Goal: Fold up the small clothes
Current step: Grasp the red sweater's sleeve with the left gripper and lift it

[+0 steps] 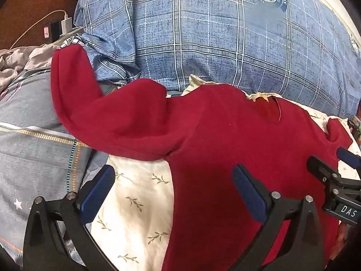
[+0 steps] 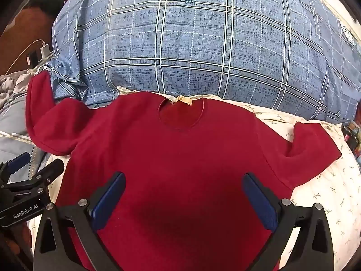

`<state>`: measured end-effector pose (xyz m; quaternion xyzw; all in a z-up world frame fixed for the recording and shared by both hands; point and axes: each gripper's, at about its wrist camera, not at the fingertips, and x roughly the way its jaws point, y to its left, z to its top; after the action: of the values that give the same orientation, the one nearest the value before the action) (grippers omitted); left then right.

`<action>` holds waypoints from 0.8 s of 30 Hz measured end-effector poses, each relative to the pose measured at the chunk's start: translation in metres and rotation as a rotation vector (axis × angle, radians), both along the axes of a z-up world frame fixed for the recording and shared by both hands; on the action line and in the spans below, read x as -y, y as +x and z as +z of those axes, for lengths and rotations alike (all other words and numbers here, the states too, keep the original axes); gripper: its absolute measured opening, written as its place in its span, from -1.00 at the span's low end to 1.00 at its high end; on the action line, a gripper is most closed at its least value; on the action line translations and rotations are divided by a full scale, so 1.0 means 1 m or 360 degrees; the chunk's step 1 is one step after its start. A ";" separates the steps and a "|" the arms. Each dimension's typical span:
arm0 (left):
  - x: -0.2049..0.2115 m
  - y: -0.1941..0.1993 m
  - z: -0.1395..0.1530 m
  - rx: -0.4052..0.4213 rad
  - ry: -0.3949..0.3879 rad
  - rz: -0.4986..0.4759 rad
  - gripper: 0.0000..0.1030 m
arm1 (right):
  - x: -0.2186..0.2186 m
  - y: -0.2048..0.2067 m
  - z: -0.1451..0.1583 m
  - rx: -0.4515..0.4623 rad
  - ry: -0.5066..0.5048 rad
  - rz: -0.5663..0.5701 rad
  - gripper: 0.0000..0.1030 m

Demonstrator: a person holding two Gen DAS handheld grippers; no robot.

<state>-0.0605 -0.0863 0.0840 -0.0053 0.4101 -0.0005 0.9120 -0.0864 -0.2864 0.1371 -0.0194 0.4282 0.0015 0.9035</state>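
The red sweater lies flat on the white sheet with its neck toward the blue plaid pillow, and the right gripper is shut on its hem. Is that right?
Not quite. The right gripper is open, its jaws wide apart over the sweater and holding nothing, as the right wrist view shows. The rest holds: the sweater lies on the white sheet, neck toward the plaid pillow.

A blue plaid duvet is bulging across the bed. White leaf-print bedding is lying in front of it. A white charger is sitting plugged in at far left.
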 end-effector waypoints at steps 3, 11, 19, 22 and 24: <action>0.000 0.003 0.000 -0.0007 -0.0004 0.0005 1.00 | 0.000 -0.001 -0.001 -0.0001 0.0002 0.0001 1.00; -0.010 0.009 -0.003 -0.0008 0.0009 0.0057 1.00 | -0.004 0.008 -0.010 -0.0012 -0.0011 0.0026 0.99; -0.052 0.021 0.002 0.0029 0.0039 0.0205 1.00 | -0.015 0.015 -0.016 -0.0037 -0.0010 0.0071 0.99; -0.081 0.031 0.010 0.0066 0.0056 0.0310 1.00 | -0.017 0.019 -0.018 -0.0041 0.0006 0.0093 0.99; -0.101 0.041 0.016 0.0108 0.0058 0.0386 1.00 | -0.020 0.022 -0.019 -0.0048 0.0009 0.0116 0.98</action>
<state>-0.0196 0.0151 0.0998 -0.0383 0.3753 0.1171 0.9187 -0.0641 -0.2667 0.1179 -0.0324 0.4407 0.0358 0.8964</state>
